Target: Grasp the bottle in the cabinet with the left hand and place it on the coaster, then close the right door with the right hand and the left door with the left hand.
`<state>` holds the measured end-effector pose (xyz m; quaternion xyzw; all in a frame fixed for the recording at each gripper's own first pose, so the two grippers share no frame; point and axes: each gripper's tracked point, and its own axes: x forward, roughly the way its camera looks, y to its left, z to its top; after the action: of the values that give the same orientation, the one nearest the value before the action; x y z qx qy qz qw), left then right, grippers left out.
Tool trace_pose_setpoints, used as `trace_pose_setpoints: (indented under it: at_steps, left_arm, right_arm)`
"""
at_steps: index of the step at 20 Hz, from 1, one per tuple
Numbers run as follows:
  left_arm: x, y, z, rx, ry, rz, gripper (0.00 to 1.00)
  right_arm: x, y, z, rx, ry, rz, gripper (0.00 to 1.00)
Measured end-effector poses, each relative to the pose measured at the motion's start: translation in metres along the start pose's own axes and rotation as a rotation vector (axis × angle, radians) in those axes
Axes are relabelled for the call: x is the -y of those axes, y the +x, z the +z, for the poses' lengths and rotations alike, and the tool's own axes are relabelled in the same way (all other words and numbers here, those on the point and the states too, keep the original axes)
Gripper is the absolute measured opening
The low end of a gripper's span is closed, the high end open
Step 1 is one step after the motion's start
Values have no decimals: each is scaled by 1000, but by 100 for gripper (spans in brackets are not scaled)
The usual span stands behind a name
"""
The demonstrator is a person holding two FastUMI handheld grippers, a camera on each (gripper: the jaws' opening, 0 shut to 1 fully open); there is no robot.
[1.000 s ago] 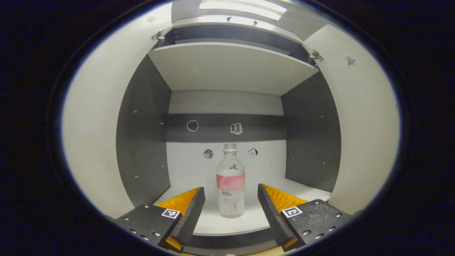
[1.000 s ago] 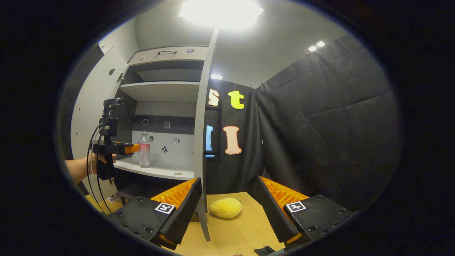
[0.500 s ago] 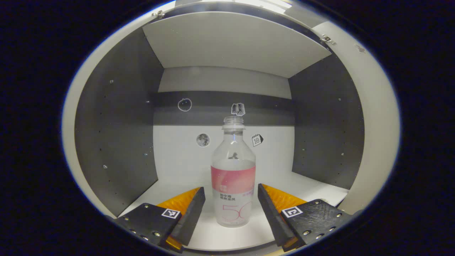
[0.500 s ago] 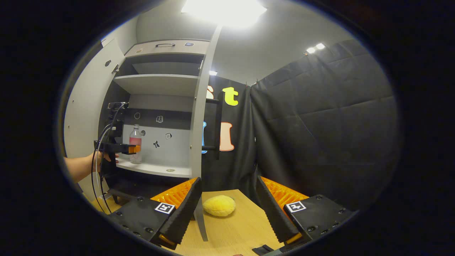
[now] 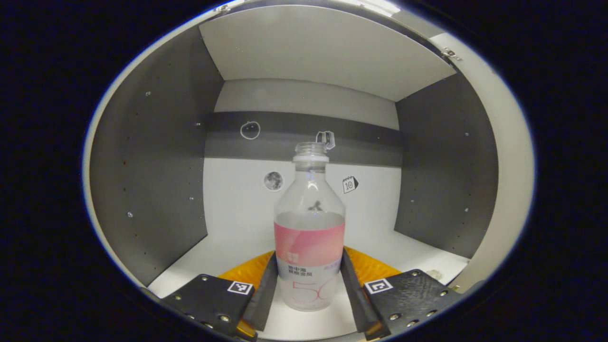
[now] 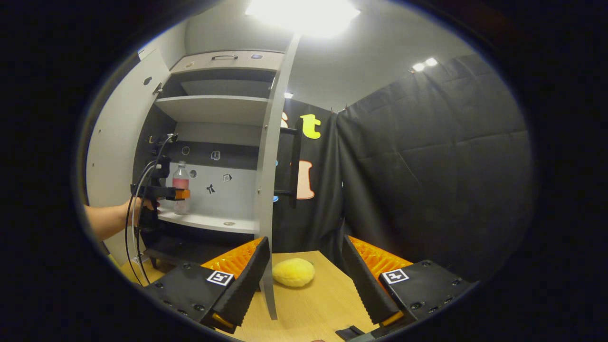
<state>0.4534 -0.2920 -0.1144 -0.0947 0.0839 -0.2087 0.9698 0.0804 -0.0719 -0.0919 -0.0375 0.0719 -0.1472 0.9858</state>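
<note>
Advancing into the cabinet (image 5: 152, 156), the left gripper (image 5: 308, 289) has closed its jaws against the bottle (image 5: 309, 237). Right gripper (image 6: 304, 280) waits open over the table (image 6: 313, 308). Lift-out should follow.

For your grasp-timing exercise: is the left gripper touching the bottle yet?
Touching. In the left gripper view both fingers of the left gripper lie flush against the sides of the bottle, with no gap showing.

black claw (image 5: 308, 289) mounts, square markers, screws

A ceiling light (image 6: 301, 9) glares white overhead; the cabinet interior (image 5: 304, 128) is evenly lit and sharp, edges bowed by fisheye.
</note>
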Motion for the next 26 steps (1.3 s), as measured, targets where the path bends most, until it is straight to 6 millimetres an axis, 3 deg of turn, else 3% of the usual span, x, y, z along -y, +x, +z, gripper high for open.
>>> trace_pose_setpoints:
  at_steps: [9, 10, 13, 16, 17, 18, 21, 22, 23, 24, 26]
  left_arm:
    - [16, -74, 23, 83, 63, -8, 70]
    - [18, -82, 23, 86, 72, -7, 77]
    - [23, -114, 22, 94, 71, -1, 77]
    - [25, -144, 16, 95, 84, 13, 77]
    - [25, -154, 13, 91, 87, 17, 77]
    - [27, -162, 10, 88, 86, 17, 77]
    - [30, -186, -2, 82, 74, 23, 77]
    - [33, -193, -5, 86, 66, 22, 77]
    - [35, -201, -8, 88, 60, 21, 77]
    - [38, -208, -11, 91, 54, 21, 70]
    - [43, -222, -21, 86, 44, 19, 70]
  right_arm:
    - [7, -18, -2, 4, 21, 76, 98]
    - [8, -21, -1, 4, 23, 87, 98]
    - [12, -29, -1, 5, 34, 120, 98]
    - [15, -38, 0, 6, 35, 151, 98]
    - [17, -42, -1, 7, 34, 160, 92]
    - [19, -45, -2, 7, 34, 169, 98]
    - [23, -53, -5, 0, 41, 194, 98]
    - [24, -56, -6, -3, 41, 203, 92]
    - [25, -59, -7, -5, 37, 212, 98]
    - [27, -61, -6, -5, 34, 218, 98]
    - [29, -64, -6, -6, 32, 231, 98]
